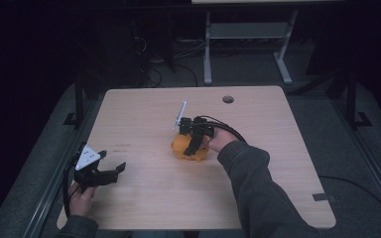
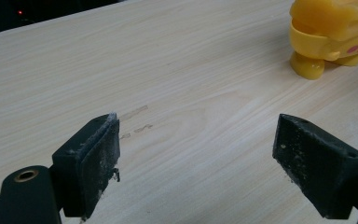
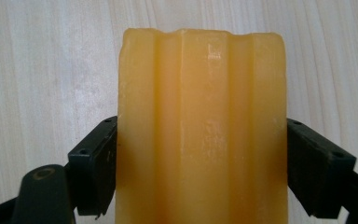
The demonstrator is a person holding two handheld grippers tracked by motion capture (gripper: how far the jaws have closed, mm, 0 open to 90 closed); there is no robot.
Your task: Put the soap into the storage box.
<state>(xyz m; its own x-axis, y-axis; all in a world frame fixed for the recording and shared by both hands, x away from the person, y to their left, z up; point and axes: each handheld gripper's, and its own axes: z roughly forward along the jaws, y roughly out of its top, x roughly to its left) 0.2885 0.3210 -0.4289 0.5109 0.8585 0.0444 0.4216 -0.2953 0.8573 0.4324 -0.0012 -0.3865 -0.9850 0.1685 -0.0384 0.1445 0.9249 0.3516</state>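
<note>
Ridged yellow toy [image 3: 200, 130] (glossy) between right gripper [image 3: 200, 172] pads

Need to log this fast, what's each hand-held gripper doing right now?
Left hand-held gripper: open, nothing between its jaws.
Right hand-held gripper: shut on the yellow toy.

Yellow toy [image 2: 334, 35] cut off (top, right edges).

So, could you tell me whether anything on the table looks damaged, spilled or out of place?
Nothing serious: the yellow plastic toy sits intact between the right tool's jaws. Only faint scuff marks mar the light wooden table, ahead of the open left tool.
</note>
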